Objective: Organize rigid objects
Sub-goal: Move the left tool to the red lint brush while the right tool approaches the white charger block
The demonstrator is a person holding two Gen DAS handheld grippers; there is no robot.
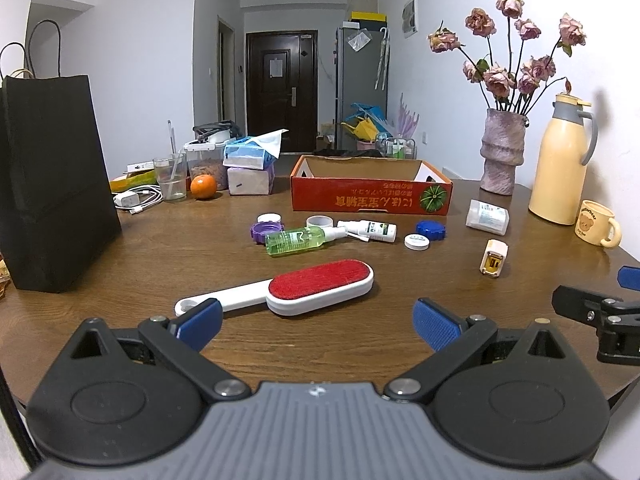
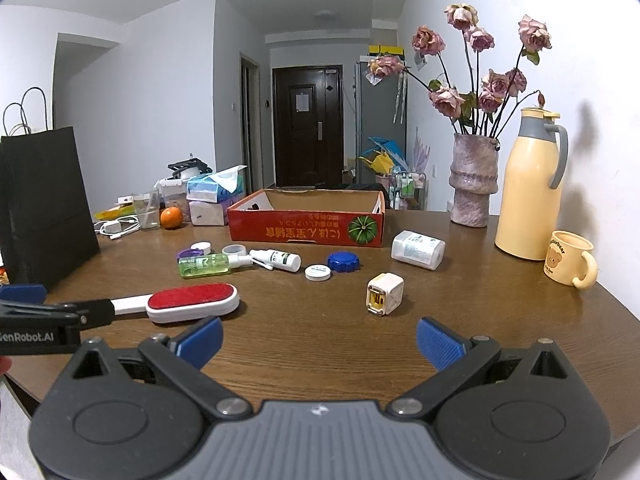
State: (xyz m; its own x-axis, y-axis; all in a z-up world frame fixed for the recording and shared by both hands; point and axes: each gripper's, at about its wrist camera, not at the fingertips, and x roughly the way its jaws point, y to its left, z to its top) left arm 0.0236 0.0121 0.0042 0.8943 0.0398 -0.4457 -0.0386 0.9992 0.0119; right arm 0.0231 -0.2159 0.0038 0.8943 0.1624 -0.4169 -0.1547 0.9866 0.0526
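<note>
Left wrist view: my left gripper (image 1: 316,322) hangs spread and empty just short of the lint brush (image 1: 296,288) at lower centre; I judge sorting barely begun (red box (image 1: 372,194) looks empty). Right wrist view: right gripper (image 2: 318,340) spread too, the charger (image 2: 385,294) nearest; next, a pinch.

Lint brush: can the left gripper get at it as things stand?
Probably yes. The left gripper is open, and the lint brush lies flat on the table just ahead of it, with nothing between them. One finger already overlaps the handle end in the left wrist view.
</note>
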